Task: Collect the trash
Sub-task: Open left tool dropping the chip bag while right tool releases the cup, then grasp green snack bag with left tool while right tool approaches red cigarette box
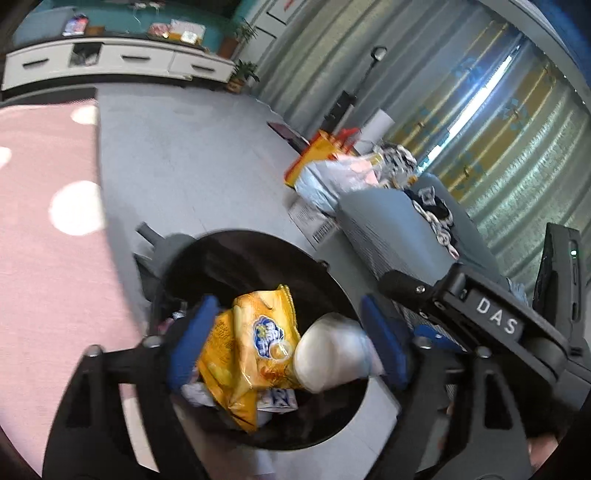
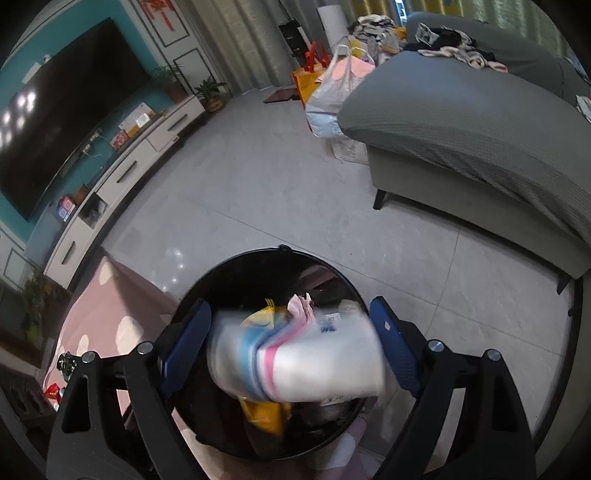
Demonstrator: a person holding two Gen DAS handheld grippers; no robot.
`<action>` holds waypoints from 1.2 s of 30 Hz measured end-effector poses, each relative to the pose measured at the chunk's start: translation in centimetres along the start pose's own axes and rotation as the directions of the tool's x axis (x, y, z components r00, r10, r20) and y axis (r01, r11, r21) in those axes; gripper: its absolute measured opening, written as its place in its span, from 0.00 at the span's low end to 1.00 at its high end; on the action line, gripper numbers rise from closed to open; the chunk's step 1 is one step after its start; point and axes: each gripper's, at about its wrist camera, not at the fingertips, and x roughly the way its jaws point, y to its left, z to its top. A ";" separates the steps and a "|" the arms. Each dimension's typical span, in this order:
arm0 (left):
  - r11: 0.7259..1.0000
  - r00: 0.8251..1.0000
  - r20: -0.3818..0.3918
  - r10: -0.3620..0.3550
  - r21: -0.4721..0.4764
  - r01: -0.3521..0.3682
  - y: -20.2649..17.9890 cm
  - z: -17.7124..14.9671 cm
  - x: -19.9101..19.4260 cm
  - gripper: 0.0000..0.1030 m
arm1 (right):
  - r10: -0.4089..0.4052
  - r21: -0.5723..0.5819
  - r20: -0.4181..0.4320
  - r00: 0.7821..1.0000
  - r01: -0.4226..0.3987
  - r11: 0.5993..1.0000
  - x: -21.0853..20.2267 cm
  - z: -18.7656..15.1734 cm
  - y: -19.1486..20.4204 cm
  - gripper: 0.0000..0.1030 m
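While both claws gape over the black bin (image 1: 229, 251): yellow snack bag (image 1: 251, 347) between left claw's (image 1: 288, 343) parted fingers.

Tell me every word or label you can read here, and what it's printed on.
"DAS": white letters on the black tool at right in the left wrist view.
Yellow snack bag in the black bin: blue logo, too blurred to read.
White wrapper: blue print, blurred.
Paper on the floor: barcode and print, too small.
Red wall hanging: cut off, unreadable.
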 end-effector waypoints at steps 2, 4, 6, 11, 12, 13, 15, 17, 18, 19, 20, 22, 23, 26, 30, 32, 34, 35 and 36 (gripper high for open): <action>1.000 0.999 0.026 0.021 -0.014 -0.021 1.1 0.3 -2.0 0.90 | -0.023 -0.027 0.007 1.000 0.023 0.999 -0.3 -0.1 0.7 0.90; 0.999 0.998 0.057 0.041 -0.032 -0.039 2.0 0.7 -3.7 0.92 | -0.040 -0.056 0.025 0.999 0.042 0.998 -0.7 -0.3 1.6 0.91; 0.996 0.993 0.096 0.074 -0.061 -0.068 3.3 1.0 -6.0 0.97 | -0.052 -0.086 0.032 0.998 0.054 0.995 -0.9 -0.4 2.5 0.92; 0.966 0.960 0.153 0.233 -0.150 -0.211 7.0 1.6 -12.5 0.97 | -0.062 -0.192 0.079 0.995 0.076 0.978 -1.8 -1.3 5.7 0.97; 0.955 0.949 0.162 0.272 -0.171 -0.244 7.9 1.6 -14.0 0.97 | -0.060 -0.210 0.086 0.994 0.077 0.975 -2.1 -1.5 6.4 0.97; 0.945 0.939 0.166 0.301 -0.186 -0.270 8.5 1.6 -15.0 0.97 | -0.054 -0.229 0.092 0.994 0.074 0.970 -2.3 -1.8 7.1 0.97; 0.917 0.911 0.174 0.373 -0.222 -0.333 10.0 1.4 -17.6 0.97 | -0.017 -0.268 0.083 0.996 0.038 0.963 -2.8 -2.4 8.5 0.97; 0.882 0.876 0.189 0.444 -0.267 -0.389 11.9 1.0 -20.6 0.97 | 0.066 -0.305 0.069 0.995 -0.042 0.951 -3.6 -3.0 10.2 0.97; 0.869 0.864 0.193 0.465 -0.282 -0.405 12.6 0.8 -21.7 0.97 | 0.087 -0.319 0.072 0.994 -0.059 0.946 -4.0 -3.3 10.9 0.97; 0.847 0.843 0.191 0.503 -0.302 -0.437 13.8 0.2 -23.2 0.97 | 0.098 -0.333 0.079 0.992 -0.067 0.941 -4.4 -3.6 11.5 0.97; 0.836 0.833 0.185 0.522 -0.307 -0.455 14.6 -0.1 -24.1 0.97 | 0.107 -0.351 0.087 0.990 -0.070 0.934 -4.7 -3.9 12.3 0.97; 0.800 0.805 0.158 0.572 -0.323 -0.505 16.8 -1.3 -25.7 0.97 | 0.146 -0.398 0.083 0.986 -0.102 0.912 -5.1 -4.8 14.1 0.97; 0.791 0.799 0.149 0.583 -0.326 -0.517 17.4 -1.8 -26.0 0.97 | 0.167 -0.411 0.071 0.983 -0.124 0.903 -5.1 -5.1 14.7 0.97; 0.761 0.787 0.116 0.606 -0.372 -0.531 20.6 -3.9 -26.6 0.97 | 0.224 -0.447 0.030 0.974 -0.188 0.875 -5.1 -6.6 17.3 0.97; 0.767 0.828 0.065 0.557 -0.422 -0.483 24.1 -5.4 -25.5 0.97 | 0.215 -0.510 0.038 0.976 -0.166 0.844 -4.5 -8.8 20.5 0.97; 0.772 0.846 0.061 0.530 -0.447 -0.452 25.4 -6.0 -25.2 0.96 | 0.226 -0.540 0.012 0.974 -0.183 0.821 -3.8 -10.1 21.9 0.97; 0.765 0.863 0.050 0.502 -0.492 -0.416 26.5 -6.4 -24.6 0.84 | 0.250 -0.557 -0.026 0.968 -0.221 0.801 -3.2 -11.2 22.9 0.97; 0.763 0.876 0.033 0.481 -0.509 -0.400 26.9 -6.5 -24.2 0.72 | 0.260 -0.560 -0.047 0.964 -0.241 0.792 -2.9 -11.7 23.4 0.97; 0.764 0.885 0.023 0.465 -0.515 -0.388 27.1 -6.7 -23.9 0.69 | 0.265 -0.562 -0.063 0.962 -0.254 0.787 -2.7 -12.1 23.6 0.97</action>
